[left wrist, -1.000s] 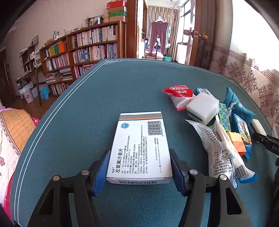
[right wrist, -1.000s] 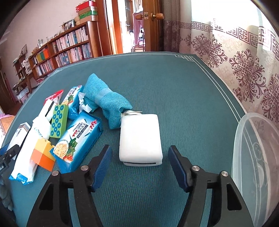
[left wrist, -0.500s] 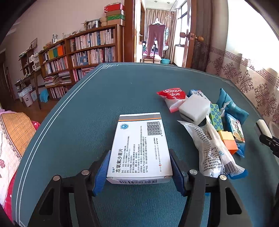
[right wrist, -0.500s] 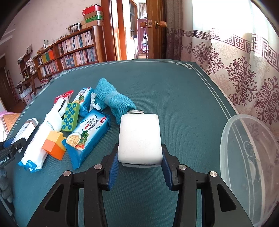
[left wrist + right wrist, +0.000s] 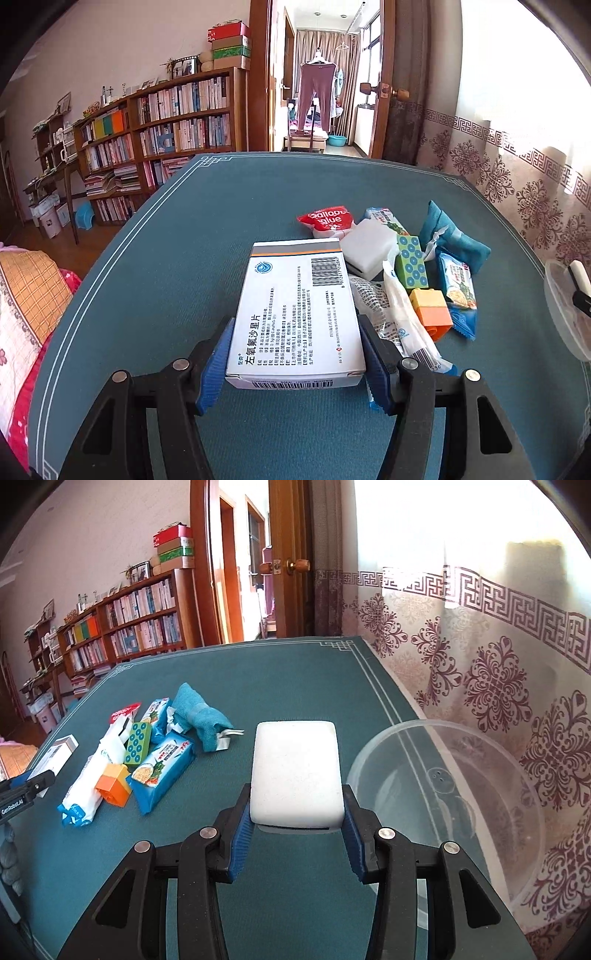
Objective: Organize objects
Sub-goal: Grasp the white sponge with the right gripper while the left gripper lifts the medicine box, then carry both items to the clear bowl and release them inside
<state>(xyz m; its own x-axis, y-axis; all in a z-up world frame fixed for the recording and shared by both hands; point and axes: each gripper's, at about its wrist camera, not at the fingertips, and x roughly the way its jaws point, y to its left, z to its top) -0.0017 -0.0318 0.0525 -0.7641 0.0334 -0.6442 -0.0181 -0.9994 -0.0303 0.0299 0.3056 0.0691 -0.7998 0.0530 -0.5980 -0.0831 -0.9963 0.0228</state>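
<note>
Left tongs (image 5: 295,363) angled down toward the counter (image 5: 207,229), blue pads pinching the near end of a white medicine box (image 5: 295,314) on both long sides; box sticks out forward, flat, label up.

Right tongs (image 5: 295,836) tilted down likewise, clamped on a white sponge block (image 5: 295,771) at its near end. The jaws have just been closing, block between them.

Clear plastic bowl (image 5: 454,794) just right of the block.

Farther left on the counter, a loose pile: orange brick (image 5: 112,784), blue snack packet (image 5: 162,768), green studded brick (image 5: 137,743), teal cloth (image 5: 201,716).

Bookshelf (image 5: 125,627) beyond.
</note>
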